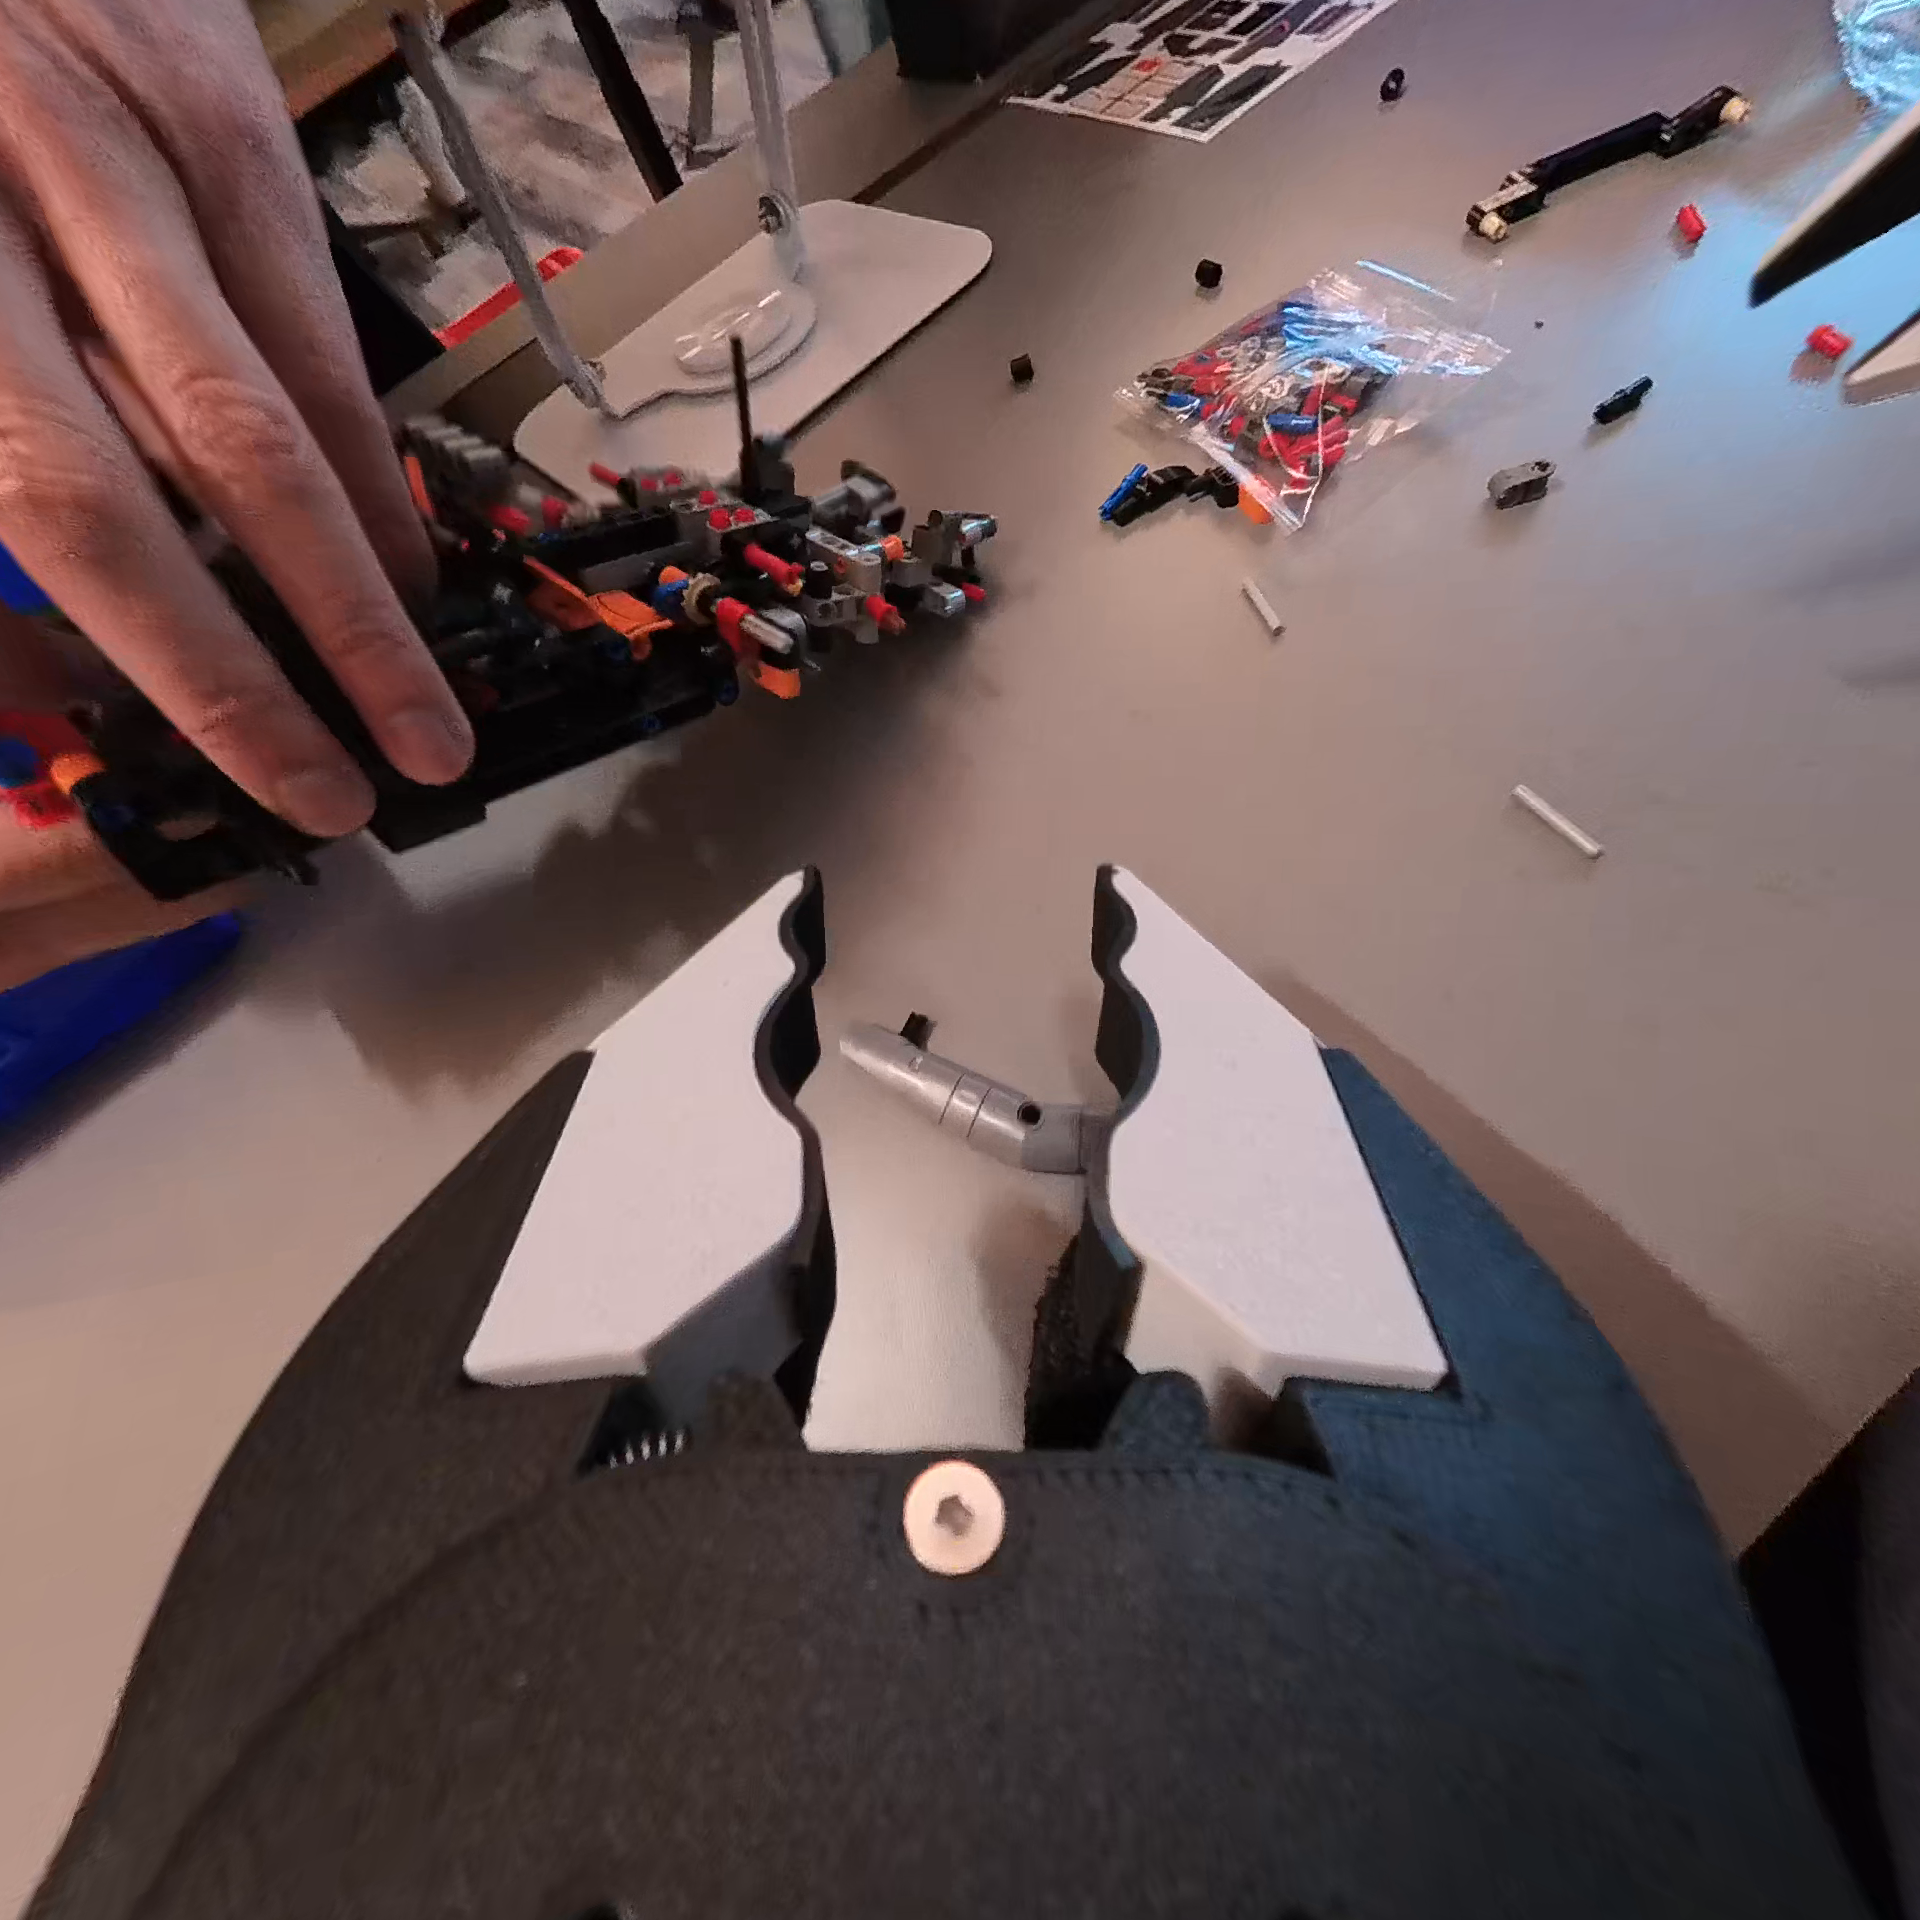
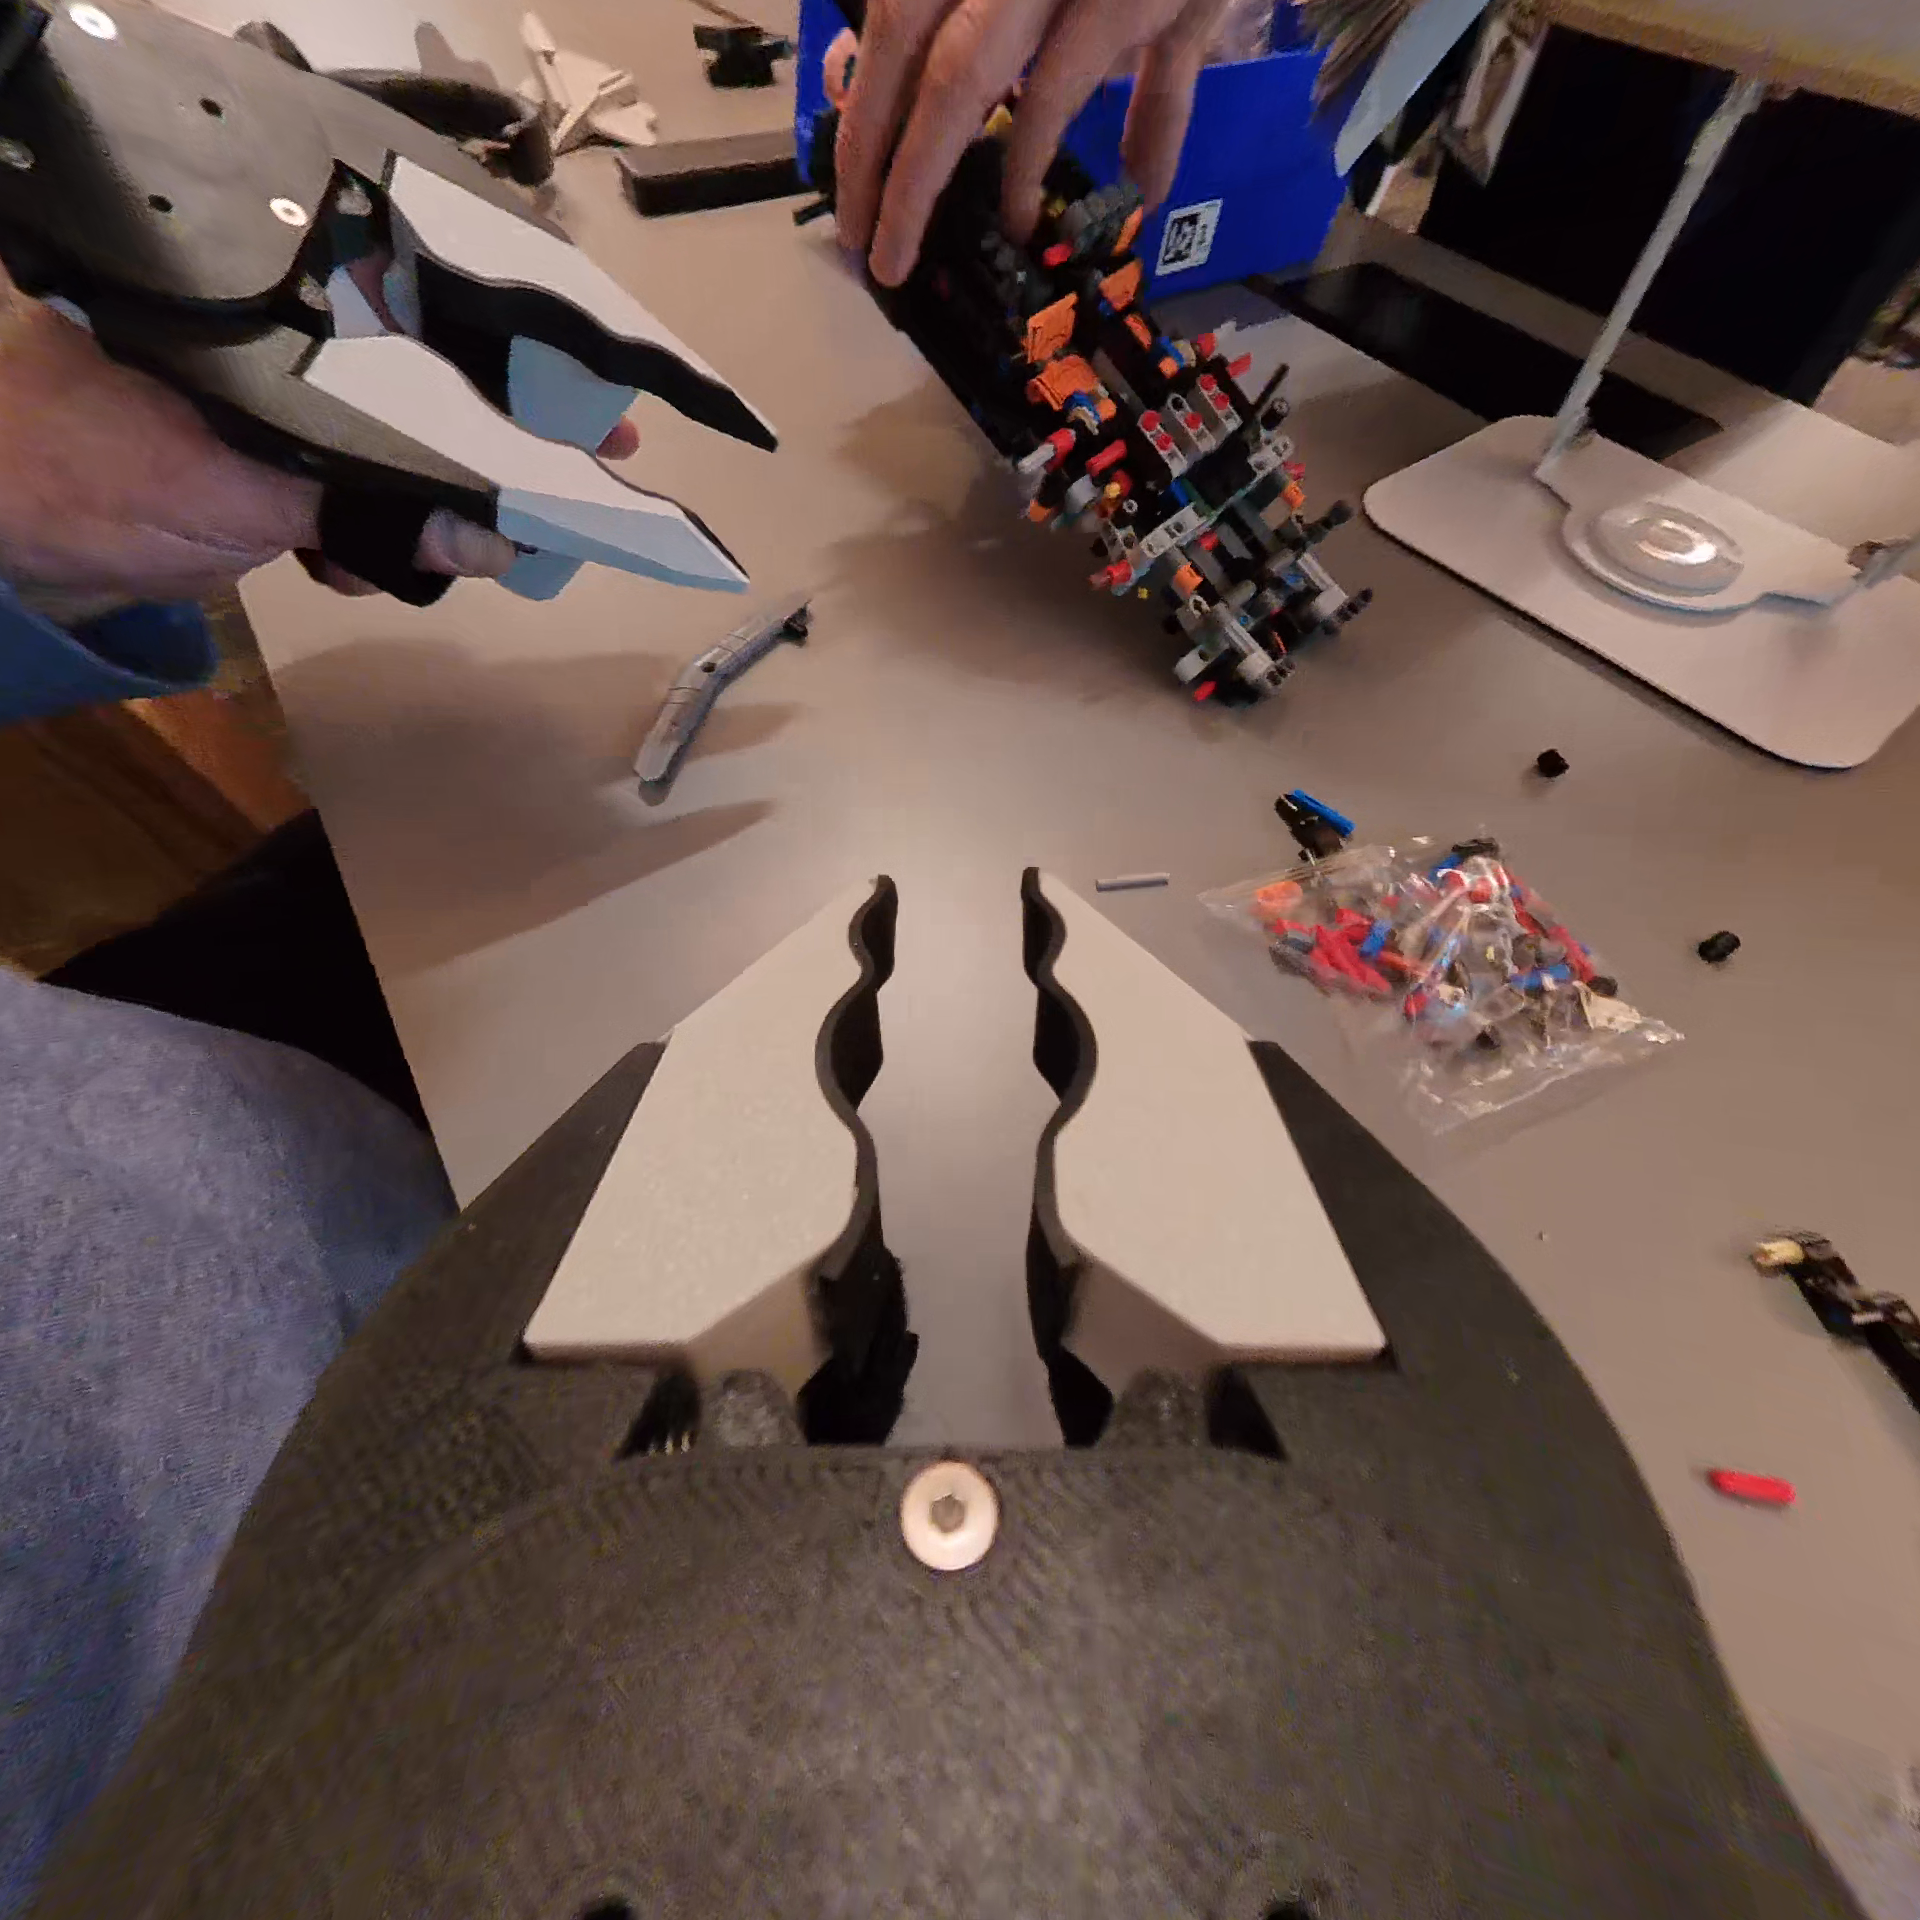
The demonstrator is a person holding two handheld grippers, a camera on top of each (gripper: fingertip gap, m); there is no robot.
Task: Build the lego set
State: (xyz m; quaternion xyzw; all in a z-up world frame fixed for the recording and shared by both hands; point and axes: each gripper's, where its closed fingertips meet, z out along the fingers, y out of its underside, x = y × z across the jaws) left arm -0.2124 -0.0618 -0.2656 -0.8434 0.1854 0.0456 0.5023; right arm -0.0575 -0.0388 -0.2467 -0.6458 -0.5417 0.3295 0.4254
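The partly built Lego model (image 1: 675,582), black with orange, red and grey parts, lies on the grey table and a bare hand (image 1: 208,468) holds its near end. My left gripper (image 1: 961,883) is open above a grey cylindrical Lego piece (image 1: 956,1091) that lies on the table between its fingers. In the right wrist view the left gripper (image 2: 758,514) hovers just over that piece (image 2: 717,686). My right gripper (image 2: 956,883) is open and empty over bare table, short of the model (image 2: 1143,436).
A clear bag of small red, blue and black parts (image 2: 1434,956) lies right of the right gripper. Loose pins, a grey axle (image 2: 1132,883), a red pin (image 2: 1751,1486) and a black beam (image 2: 1849,1309) are scattered about. A grey stand base (image 2: 1662,582) and a blue box (image 2: 1226,156) sit behind the model. My right gripper's tips are some 12 centimeters from the grey axle (image 2: 1132,883). Look for it in the left wrist view (image 1: 1259,610) too.
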